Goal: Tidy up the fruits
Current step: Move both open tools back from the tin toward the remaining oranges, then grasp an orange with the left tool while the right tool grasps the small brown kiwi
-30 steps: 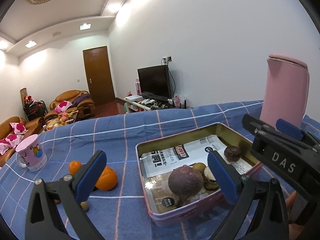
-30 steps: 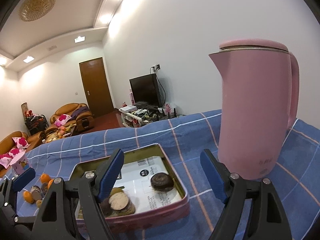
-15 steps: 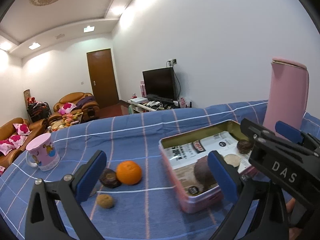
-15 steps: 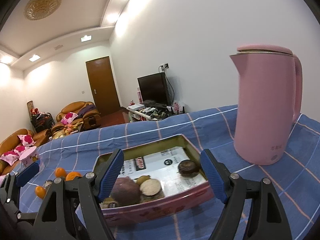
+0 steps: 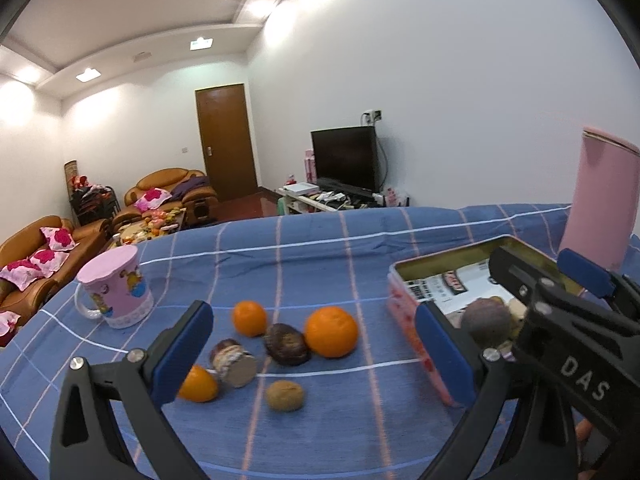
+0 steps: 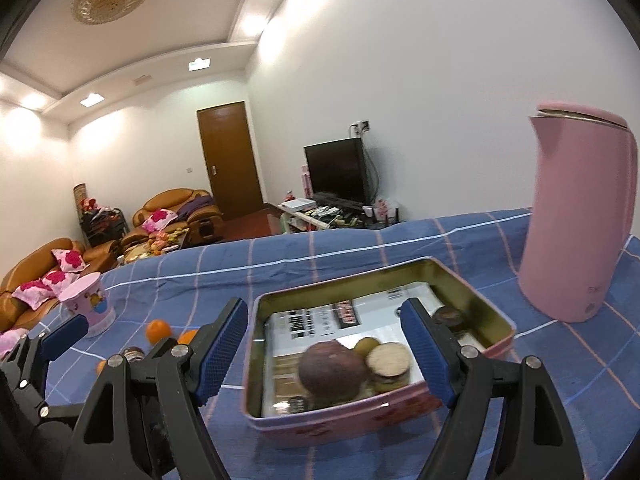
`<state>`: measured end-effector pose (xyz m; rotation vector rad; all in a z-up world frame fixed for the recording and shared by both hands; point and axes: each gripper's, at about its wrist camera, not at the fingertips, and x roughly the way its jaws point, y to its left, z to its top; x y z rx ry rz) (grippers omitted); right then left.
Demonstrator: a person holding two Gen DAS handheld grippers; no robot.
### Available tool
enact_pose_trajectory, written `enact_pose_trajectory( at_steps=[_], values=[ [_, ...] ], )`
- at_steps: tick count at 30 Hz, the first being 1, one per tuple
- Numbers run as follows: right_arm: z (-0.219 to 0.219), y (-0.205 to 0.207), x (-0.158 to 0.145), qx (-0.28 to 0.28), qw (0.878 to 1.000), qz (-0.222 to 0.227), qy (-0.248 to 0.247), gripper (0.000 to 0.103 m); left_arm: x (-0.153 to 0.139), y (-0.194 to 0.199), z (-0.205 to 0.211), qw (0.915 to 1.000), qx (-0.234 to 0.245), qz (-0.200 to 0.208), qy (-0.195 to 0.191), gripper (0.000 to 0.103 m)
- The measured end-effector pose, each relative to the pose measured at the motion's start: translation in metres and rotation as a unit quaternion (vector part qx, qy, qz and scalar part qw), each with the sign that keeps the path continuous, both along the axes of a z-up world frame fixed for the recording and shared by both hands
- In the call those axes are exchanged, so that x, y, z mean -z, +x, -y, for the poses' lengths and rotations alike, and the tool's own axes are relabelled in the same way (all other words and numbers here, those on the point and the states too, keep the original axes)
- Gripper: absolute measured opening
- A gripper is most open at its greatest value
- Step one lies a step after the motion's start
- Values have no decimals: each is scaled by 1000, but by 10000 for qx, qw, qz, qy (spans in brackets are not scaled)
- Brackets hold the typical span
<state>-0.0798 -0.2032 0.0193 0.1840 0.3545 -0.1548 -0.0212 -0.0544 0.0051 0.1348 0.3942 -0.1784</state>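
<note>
Loose fruit lies on the blue checked cloth in the left wrist view: a large orange, a smaller orange, a third orange behind my left finger, a dark purple fruit, a cut dark fruit and a brown kiwi-like fruit. My left gripper hovers open over them, holding nothing. To the right stands a pink tin with a big purple fruit, a cut fruit and a dark fruit inside. My right gripper is open above the tin's near side, empty.
A tall pink kettle stands right of the tin. A pink mug sits at the left of the cloth. Beyond the table's far edge are sofas, a door and a television.
Both grippers have swung to the left across the table. The left view now centres on the loose fruit instead of the tin; the right view centres on the tin instead of the kettle.
</note>
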Motion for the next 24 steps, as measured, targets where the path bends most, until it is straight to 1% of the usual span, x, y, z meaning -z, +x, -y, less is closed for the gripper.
enact_pose_trajectory(
  at_steps=[4,9,15,19,22,24],
  values=[
    [-14,7,1,-165,9998,-54,-3,80,1,9,-18,9999,-157,-43,28,103],
    [-29,18,5,-369,9992,-161,84,80,4,25,-45,9990,-394,-214,-55,103],
    [-49,32,8,-781,9962,-366,141,80,6,46,-87,9950,-937,-329,115,103],
    [-64,40,12,-1172,9914,-566,156,80,9,59,-123,9912,-1224,-497,26,103],
    [-74,47,18,-1573,9838,-806,311,80,10,66,-144,9882,-1392,-634,-93,103],
    [-84,54,23,-1797,9783,-996,276,80,11,70,-156,9866,-1444,-733,-212,103]
  ],
)
